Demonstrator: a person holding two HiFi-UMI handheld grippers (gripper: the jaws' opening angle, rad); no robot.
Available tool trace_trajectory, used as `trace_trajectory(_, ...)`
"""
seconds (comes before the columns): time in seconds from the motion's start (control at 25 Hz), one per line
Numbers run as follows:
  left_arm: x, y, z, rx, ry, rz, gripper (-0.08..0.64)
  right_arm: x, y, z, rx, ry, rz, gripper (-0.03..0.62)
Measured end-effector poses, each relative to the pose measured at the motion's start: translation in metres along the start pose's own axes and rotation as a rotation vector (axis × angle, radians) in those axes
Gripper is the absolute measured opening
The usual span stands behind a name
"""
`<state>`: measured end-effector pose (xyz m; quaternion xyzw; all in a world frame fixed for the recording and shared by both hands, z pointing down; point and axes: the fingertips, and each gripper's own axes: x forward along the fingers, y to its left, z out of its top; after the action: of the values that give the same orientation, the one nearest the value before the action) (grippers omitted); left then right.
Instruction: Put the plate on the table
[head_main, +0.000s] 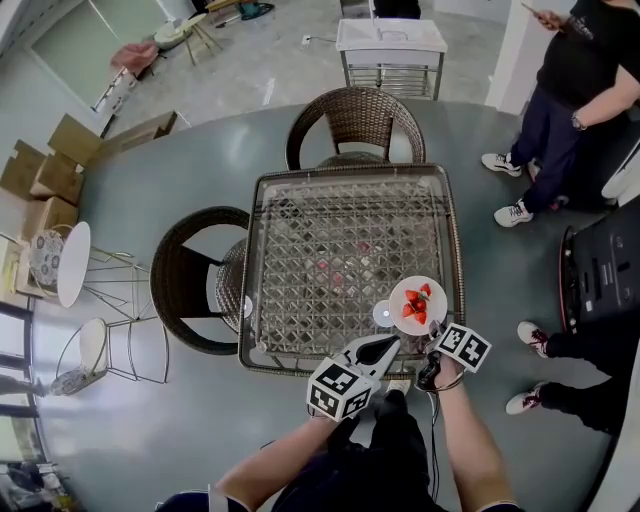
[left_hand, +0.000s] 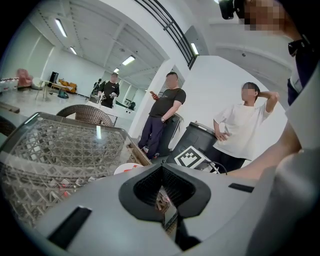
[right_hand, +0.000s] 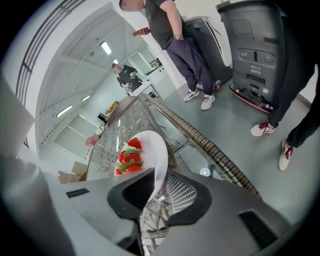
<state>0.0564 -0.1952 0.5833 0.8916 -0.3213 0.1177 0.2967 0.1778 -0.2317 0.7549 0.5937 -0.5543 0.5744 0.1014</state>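
A white plate (head_main: 416, 301) with cut strawberries (head_main: 414, 304) lies over the front right corner of the glass-topped wicker table (head_main: 300, 250). My right gripper (head_main: 432, 332) is shut on the plate's near rim. In the right gripper view the plate (right_hand: 150, 145) runs edge-on between the jaws of that gripper (right_hand: 157, 194), with the strawberries (right_hand: 129, 157) on its far side. Whether the plate touches the glass I cannot tell. My left gripper (head_main: 385, 348) hovers at the table's front edge just left of the plate, shut and empty (left_hand: 162, 199). The plate (left_hand: 127, 169) peeks above it.
A small round disc (head_main: 383, 313) lies on the glass beside the plate. Wicker chairs stand at the table's far side (head_main: 355, 120) and left side (head_main: 190, 280). People stand at the right (head_main: 570, 90) near a black machine (head_main: 600, 270). White wire stands (head_main: 72, 262) are at far left.
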Motion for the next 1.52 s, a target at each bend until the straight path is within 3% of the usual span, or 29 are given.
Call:
trace_trajectory(0.32, -0.005, -0.001, 0.006, 0.005, -0.012, -0.007, 0.005, -0.021, 0.002, 0.015, -0.113, -0.061, -0.019, 0.08)
trace_trajectory(0.44, -0.009, -0.004, 0.013, 0.016, -0.023, -0.015, 0.005, -0.046, 0.026, 0.029, -0.237, -0.132, 0.061, 0.073)
trace_trajectory(0.52, -0.011, -0.007, 0.019, 0.029, -0.03, -0.02, 0.005, -0.063, 0.048, 0.036, -0.327, -0.181, 0.114, 0.01)
trace_trajectory(0.84, -0.026, -0.02, 0.06, 0.098, -0.083, -0.042, 0.005, -0.137, 0.133, 0.041, -0.549, -0.293, 0.314, 0.006)
trace_trajectory(1.28, -0.058, -0.031, 0.099, 0.143, -0.141, -0.064, 0.005, -0.218, 0.211, 0.046, -0.771, -0.469, 0.451, 0.005)
trace_trajectory(1.52, -0.064, -0.037, 0.112, 0.154, -0.159, -0.079, 0.005, -0.236, 0.227, 0.044, -0.801, -0.51, 0.474, 0.005)
